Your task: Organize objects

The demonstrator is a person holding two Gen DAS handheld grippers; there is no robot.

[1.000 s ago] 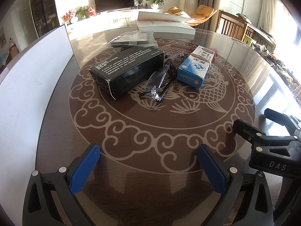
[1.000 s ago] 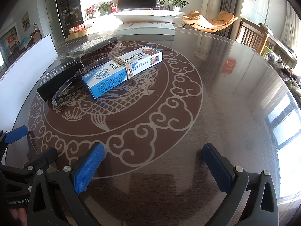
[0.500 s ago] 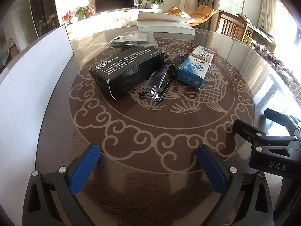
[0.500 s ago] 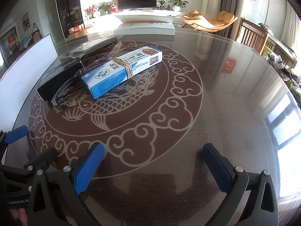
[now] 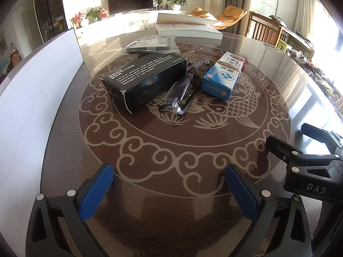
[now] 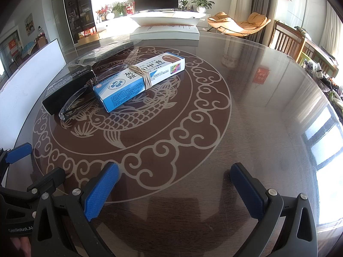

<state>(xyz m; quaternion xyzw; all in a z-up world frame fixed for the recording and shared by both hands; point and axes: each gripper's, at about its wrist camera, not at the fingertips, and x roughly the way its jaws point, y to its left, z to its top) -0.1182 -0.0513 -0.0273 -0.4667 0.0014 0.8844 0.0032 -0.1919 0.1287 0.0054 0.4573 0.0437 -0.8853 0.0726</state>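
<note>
The left tool (image 5: 169,189) had black, triangular-framed fingers with open cut-outs, each tipped by a blue pad (image 5: 96,190) with a fine knurled texture. Round silver screws sat on the finger frames behind the pads. The right tool (image 6: 174,189) was built alike: black frames, blue textured pads (image 6: 100,191), silver screws. From the left wrist view its black body carried white letters "DAS"; the left tool's body, seen from the right wrist view, read "GenRobot.AI".
</note>
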